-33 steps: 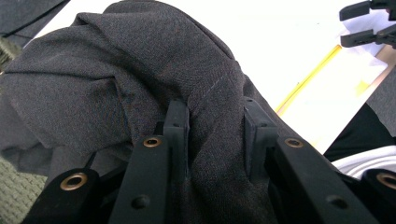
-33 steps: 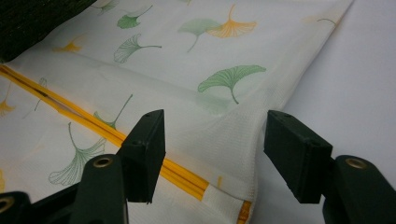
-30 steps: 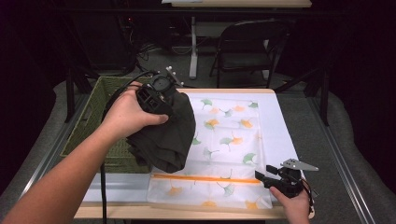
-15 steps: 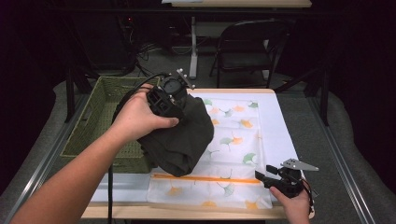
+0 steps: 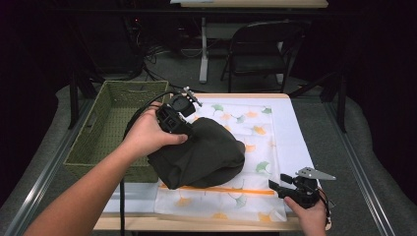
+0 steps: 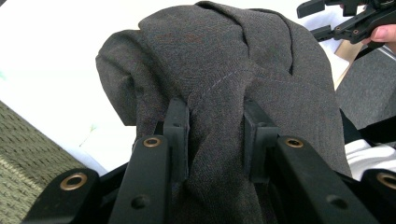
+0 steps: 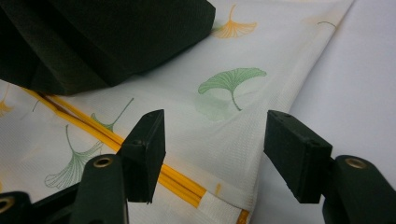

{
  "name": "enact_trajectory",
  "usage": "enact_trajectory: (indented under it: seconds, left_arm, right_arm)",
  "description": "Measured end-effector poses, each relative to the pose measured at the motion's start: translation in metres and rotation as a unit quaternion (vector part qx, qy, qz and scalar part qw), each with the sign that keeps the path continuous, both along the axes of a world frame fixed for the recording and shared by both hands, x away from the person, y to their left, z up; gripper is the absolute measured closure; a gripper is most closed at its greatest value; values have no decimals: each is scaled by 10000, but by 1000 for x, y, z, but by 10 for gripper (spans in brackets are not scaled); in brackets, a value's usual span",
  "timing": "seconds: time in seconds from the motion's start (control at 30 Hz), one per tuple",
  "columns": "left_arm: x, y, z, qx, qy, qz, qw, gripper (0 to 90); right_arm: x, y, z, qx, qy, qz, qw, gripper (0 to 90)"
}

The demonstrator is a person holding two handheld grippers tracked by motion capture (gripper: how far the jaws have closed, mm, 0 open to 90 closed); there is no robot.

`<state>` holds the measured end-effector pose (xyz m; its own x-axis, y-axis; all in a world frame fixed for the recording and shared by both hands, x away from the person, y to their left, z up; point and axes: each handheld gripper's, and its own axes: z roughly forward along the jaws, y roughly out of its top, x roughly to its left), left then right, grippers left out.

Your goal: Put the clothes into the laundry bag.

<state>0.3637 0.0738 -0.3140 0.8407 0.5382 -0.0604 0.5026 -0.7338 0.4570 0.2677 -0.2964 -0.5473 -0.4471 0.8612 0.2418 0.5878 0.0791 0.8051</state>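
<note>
Garment [image 5: 201,157] bunched, long axis diagonal, clamped by left gripper [image 5: 183,129].

No readable text, label, brand, number or sign stood anywhere in the pictures. The cloth [image 5: 255,147] across the middle of the high view carried only printed leaves and an orange stripe, and the dark garment [image 5: 204,155] at the centre bore no lettering that could be made out.
</note>
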Motion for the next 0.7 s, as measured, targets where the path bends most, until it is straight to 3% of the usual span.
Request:
enact_trajectory:
  seconds: [0.37,0.7]
  left_arm:
    - [-1,6,-6,-39,15,12,10000,682]
    - [-3,14,-13,81,75,14,9999,681]
  right_arm:
    - [0,1,0,-24,-15,66,10000,409]
    - [-1,5,1,-126,-52,200,9997,430]
